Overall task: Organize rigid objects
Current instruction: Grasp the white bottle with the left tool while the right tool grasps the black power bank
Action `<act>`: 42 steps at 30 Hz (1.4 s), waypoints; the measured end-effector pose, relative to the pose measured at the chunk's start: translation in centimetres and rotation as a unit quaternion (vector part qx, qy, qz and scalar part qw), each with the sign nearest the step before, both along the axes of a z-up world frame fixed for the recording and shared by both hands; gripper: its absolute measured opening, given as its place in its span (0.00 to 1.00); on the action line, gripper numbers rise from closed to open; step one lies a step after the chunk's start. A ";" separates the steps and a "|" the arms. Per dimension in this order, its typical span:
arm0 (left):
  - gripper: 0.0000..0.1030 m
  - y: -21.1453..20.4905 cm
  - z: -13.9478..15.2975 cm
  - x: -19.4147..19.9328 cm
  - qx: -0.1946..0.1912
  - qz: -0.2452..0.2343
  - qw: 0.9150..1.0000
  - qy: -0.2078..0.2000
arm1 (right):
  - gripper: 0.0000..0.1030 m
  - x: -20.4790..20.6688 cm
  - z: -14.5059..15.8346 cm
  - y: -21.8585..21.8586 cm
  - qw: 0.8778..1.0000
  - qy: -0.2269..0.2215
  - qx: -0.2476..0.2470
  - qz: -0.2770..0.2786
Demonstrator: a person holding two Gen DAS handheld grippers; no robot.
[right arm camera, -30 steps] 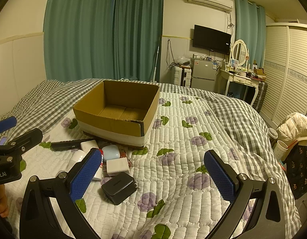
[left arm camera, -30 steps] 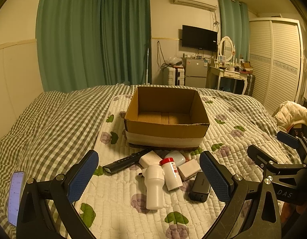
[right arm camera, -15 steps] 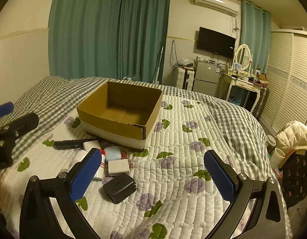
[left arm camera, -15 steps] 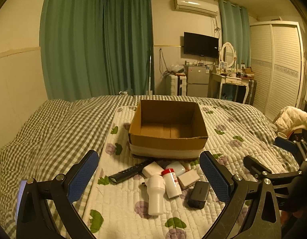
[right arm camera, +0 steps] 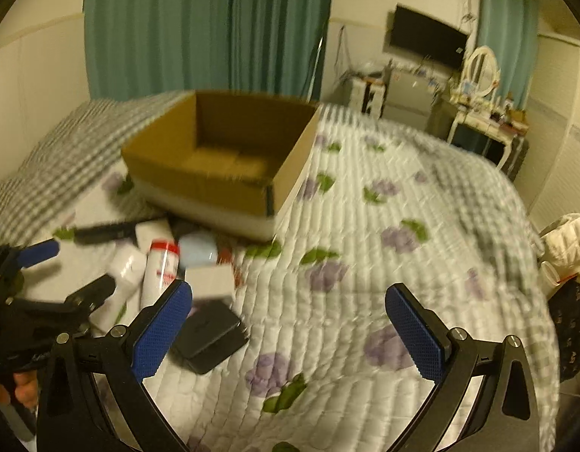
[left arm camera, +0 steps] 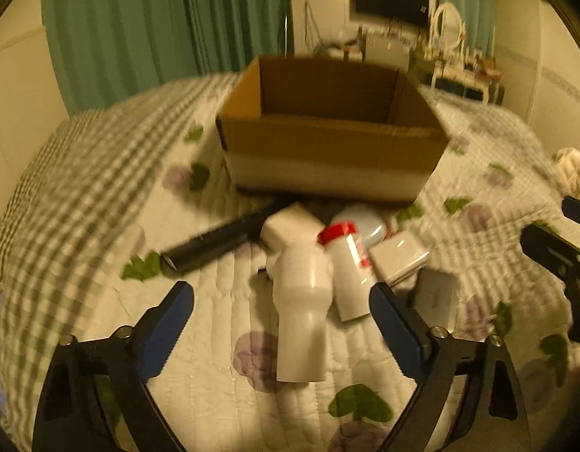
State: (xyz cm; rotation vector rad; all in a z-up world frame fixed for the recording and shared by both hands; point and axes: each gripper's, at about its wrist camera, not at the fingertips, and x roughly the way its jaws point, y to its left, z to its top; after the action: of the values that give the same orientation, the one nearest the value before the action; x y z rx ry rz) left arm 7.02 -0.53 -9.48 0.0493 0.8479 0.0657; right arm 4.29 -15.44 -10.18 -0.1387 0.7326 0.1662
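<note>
Both my grippers are spread wide, nothing between the blue pads on either. Both views are motion-blurred.

My left gripper [left arm camera: 281,310] hangs low over the near end of the white flared plastic tube [left arm camera: 301,312], which lies lengthwise on the quilt between the two pads, not touching either. Touching it on the right is the white cylindrical bottle with red cap [left arm camera: 346,263], lying down with the cap at the far end. Right of that is a flat white rectangular box [left arm camera: 399,258], and nearer, partly behind my right-hand pad, a dark flat rectangular case [left arm camera: 435,293]. Beyond the tube sits a white square block [left arm camera: 290,224], with a pale blue rounded case [left arm camera: 371,222] to its right. A black slim remote control [left arm camera: 214,243] lies slanted to the left of the pile, its far end toward the box.

The open brown cardboard box with a white band round its base [left arm camera: 327,143] stands just beyond the pile; only bare cardboard floor shows inside.

My right gripper [right arm camera: 288,318] hovers over bare white floral quilt [right arm camera: 346,263], right of the pile. Its left pad overlaps the dark case [right arm camera: 210,335] in view; contact can't be judged. The left gripper [right arm camera: 69,269] shows at the left edge of this view.

Green curtains [right arm camera: 207,26] hang on the far wall.
</note>
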 end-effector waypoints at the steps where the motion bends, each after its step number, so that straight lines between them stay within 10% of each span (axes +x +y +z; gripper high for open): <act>1: 0.87 0.2 -0.5 0.3 -0.005 0.002 1.000 0.011 | 1.00 0.2 -0.4 0.1 1.000 0.007 0.003 0.004; 6: 0.74 0.5 -2.6 1.6 -0.010 0.007 0.998 0.054 | 1.00 1.1 -1.8 -0.3 0.998 0.044 0.034 0.015; 10: 0.43 -0.2 -3.7 2.0 -0.023 -0.017 0.997 0.077 | 1.00 1.6 -2.5 0.1 0.997 0.060 0.037 0.020; 29: 0.41 1.9 0.7 -0.1 -0.041 -0.023 0.999 0.023 | 0.99 3.8 -7.8 6.4 0.983 0.160 -0.026 0.091; 34: 0.41 1.8 0.5 -0.5 -0.050 -0.026 0.998 0.028 | 0.78 4.5 -9.5 6.8 0.977 0.188 -0.041 0.091; 42: 0.41 2.1 2.7 -1.8 -0.046 -0.038 0.998 0.016 | 0.73 2.0 -6.0 6.5 0.988 0.122 -0.035 0.091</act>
State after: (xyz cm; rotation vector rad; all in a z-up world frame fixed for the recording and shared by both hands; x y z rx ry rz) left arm 5.19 1.61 -6.79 -0.0042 0.8801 -0.0460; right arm 6.32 -8.95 -16.15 -0.2549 0.9715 0.3364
